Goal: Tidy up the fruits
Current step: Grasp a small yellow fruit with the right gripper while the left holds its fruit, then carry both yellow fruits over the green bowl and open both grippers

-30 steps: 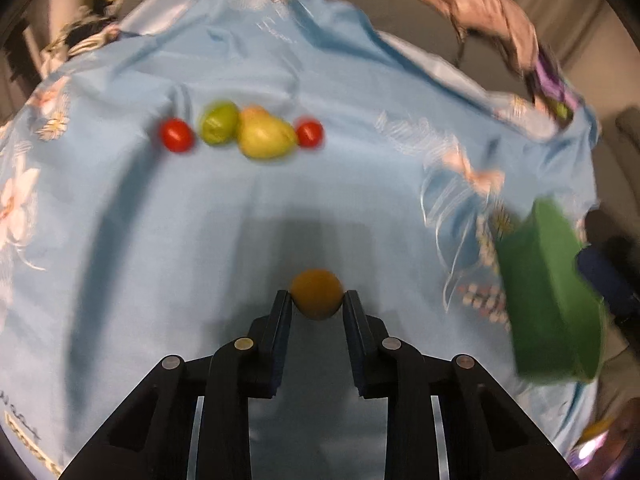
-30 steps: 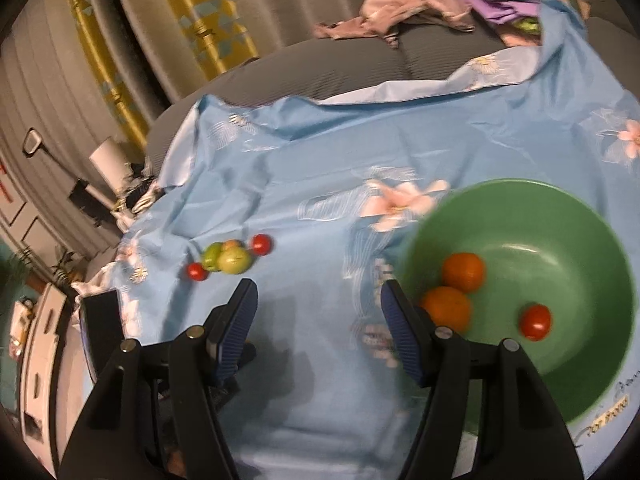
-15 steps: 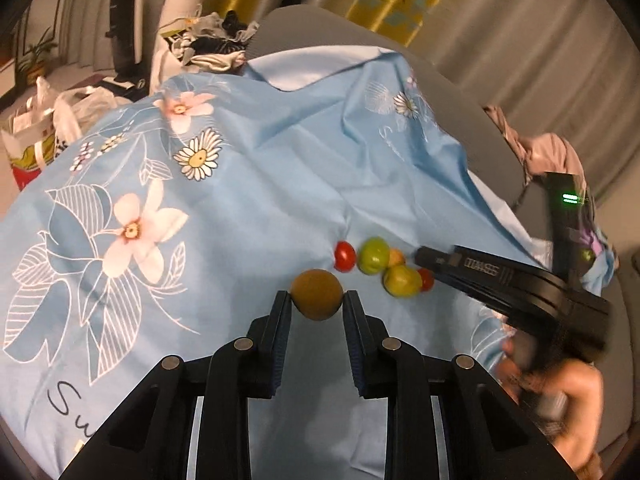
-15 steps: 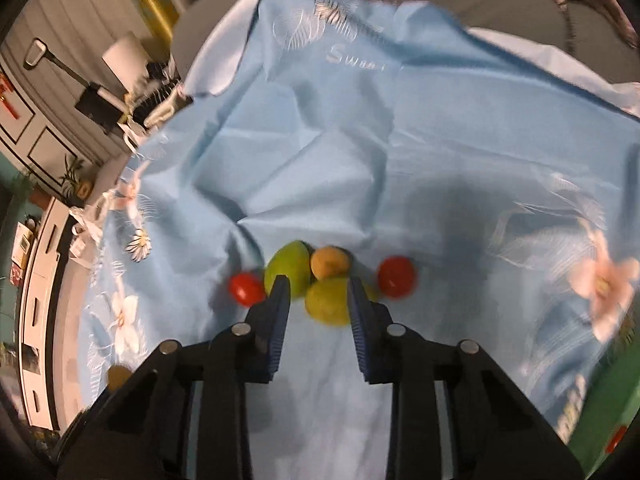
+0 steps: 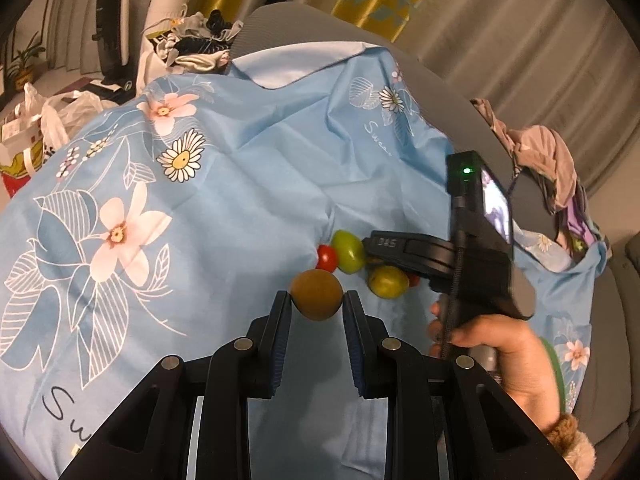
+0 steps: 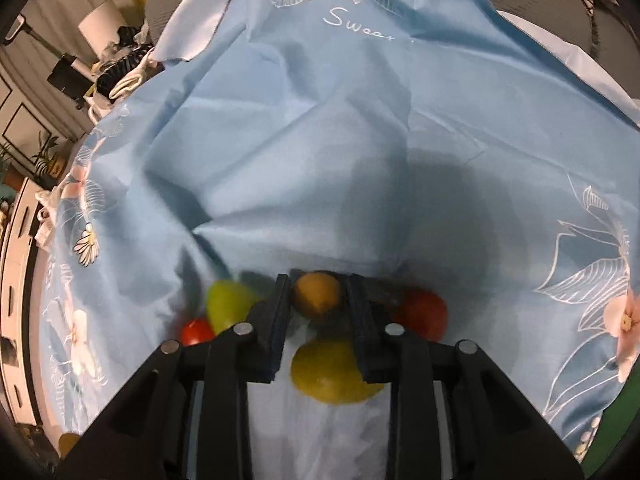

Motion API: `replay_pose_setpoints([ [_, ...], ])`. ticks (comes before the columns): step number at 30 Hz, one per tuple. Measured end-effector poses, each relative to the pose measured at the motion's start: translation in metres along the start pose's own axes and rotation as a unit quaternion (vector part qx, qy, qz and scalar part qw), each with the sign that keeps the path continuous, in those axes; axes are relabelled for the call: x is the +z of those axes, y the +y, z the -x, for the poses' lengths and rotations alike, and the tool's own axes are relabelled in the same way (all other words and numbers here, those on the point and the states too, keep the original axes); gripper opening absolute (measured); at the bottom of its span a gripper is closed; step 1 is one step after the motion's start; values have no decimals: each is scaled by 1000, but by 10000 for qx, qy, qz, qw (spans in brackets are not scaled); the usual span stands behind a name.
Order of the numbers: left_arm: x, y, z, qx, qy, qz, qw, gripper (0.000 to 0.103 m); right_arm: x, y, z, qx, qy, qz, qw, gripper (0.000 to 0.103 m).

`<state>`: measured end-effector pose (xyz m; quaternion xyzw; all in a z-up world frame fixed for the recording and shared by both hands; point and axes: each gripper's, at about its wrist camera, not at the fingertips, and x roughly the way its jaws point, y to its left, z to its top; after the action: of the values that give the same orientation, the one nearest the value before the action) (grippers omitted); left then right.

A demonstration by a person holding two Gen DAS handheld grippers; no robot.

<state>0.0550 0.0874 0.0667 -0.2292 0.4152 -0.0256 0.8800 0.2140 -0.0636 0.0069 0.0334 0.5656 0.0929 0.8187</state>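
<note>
My left gripper (image 5: 316, 298) is shut on a brown round fruit (image 5: 316, 295) and holds it above the blue floral cloth (image 5: 200, 200). My right gripper (image 6: 317, 290) has its fingers on both sides of a small orange-brown fruit (image 6: 317, 294) in the fruit cluster, touching or nearly touching it. Around it lie a green fruit (image 6: 228, 302), a yellow-green fruit (image 6: 328, 374) and two red tomatoes (image 6: 424, 314) (image 6: 196, 331). In the left wrist view the right gripper body (image 5: 460, 256) covers part of the cluster, with the green fruit (image 5: 349, 251) and a tomato (image 5: 326, 258) showing.
A sliver of the green bowl (image 6: 612, 432) shows at the lower right edge. Clothes (image 5: 536, 160) lie on the grey couch behind the cloth. Bags and clutter (image 5: 36, 128) stand at the far left.
My right gripper left the green bowl, moved down to the fruit cluster and narrowed around the small orange-brown fruit. My left gripper, still holding the brown fruit, swung away to the left.
</note>
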Motion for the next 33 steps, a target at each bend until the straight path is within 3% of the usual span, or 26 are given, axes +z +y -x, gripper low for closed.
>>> replay_pose_setpoints([
  [4, 0, -3, -1, 34, -3, -44, 10000, 26, -4, -3, 9, -46, -121, -24, 9999, 26],
  [9, -2, -11, -1, 57, -20, -182, 9998, 26, -23, -20, 65, 124, -584, -226, 9980, 26],
  [17, -14, -35, 3, 15, -54, -610, 9981, 26, -107, -39, 156, 395, -1481, -494, 9869, 27],
  [22, -24, -55, 8, -73, -66, -907, 9958, 26, -152, -51, 167, 201, -1717, -681, 9826, 27],
  [27, -34, -78, 14, -140, -169, -1245, 9920, 26, -156, -66, 176, 123, -1952, -770, 9777, 27],
  [33, -46, -105, 22, -477, -152, -1605, 9858, 26, -165, -87, 197, 180, -2222, -1033, 9693, 27],
])
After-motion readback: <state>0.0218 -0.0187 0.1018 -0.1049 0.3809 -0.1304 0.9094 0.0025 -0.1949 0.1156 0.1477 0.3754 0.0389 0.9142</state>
